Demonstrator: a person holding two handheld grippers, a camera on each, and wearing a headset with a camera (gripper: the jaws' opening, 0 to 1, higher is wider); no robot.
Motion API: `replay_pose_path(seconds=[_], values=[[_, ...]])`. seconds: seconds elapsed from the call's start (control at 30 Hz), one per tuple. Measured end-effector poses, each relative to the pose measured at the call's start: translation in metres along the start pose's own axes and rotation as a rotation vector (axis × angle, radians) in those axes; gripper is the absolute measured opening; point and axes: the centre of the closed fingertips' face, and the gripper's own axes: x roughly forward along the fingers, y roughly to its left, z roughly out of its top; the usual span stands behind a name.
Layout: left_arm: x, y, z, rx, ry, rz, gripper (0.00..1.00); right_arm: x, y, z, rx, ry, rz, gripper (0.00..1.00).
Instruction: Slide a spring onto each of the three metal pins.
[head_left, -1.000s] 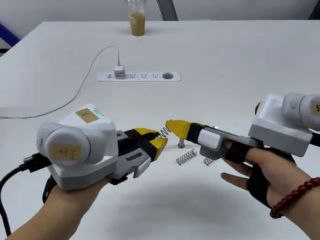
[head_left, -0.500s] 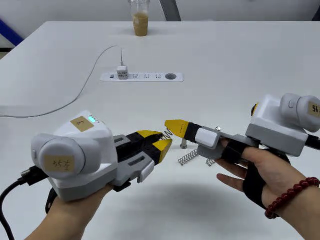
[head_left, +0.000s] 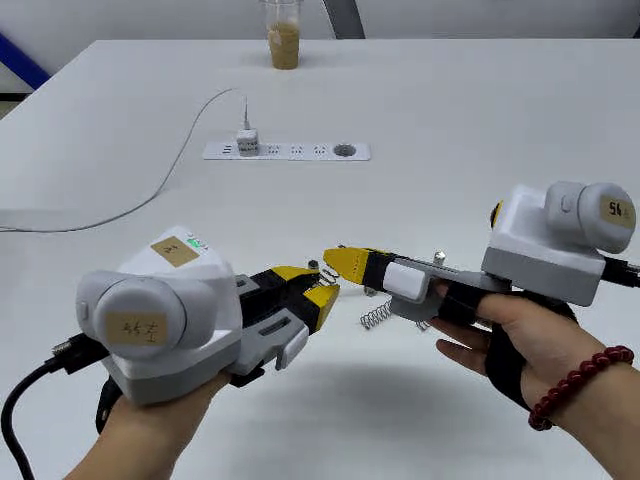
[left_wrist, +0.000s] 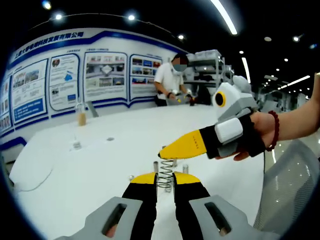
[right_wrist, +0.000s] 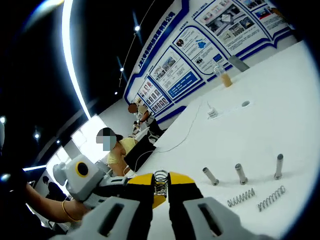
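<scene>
- Left gripper (left_wrist: 165, 179) pinches the spring (left_wrist: 165, 169) upright; right gripper (right_wrist: 161, 182) nips its top end.
- 3 bare pins (right_wrist: 241, 173) stand just beyond, nearer the right gripper.
- 2 spare springs (right_wrist: 241, 197) lie beside them.

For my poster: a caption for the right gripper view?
A hand-held gripper grips a spring near three pins, two loose springs.

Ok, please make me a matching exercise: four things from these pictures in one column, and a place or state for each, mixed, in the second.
1. held spring
2. loose springs
3. metal pins
4. cup

A. upright in a row, bare
B. at the far edge of the table
C. gripped in the left claw
D. lying flat on the table

Pairs: 1-C, 2-D, 3-A, 4-B.
</scene>
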Motion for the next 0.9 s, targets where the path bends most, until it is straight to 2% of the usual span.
replay_pose_path(seconds=[0.2, 0.43, 0.57, 0.9], values=[[-0.004, 0.007, -0.009, 0.014, 0.043, 0.026, 0.19, 0.004, -0.009, 0.006, -0.080, 0.005, -0.032, 0.11], [-0.013, 0.013, -0.020, 0.011, 0.082, 0.048, 0.29, 0.010, -0.018, 0.013, -0.137, 0.000, -0.044, 0.11], [-0.016, 0.014, -0.026, -0.002, 0.098, 0.046, 0.35, 0.015, -0.023, 0.018, -0.161, -0.004, -0.053, 0.11], [-0.020, 0.008, -0.040, 0.011, 0.128, 0.040, 0.49, 0.028, -0.041, 0.020, -0.241, 0.001, -0.097, 0.11]])
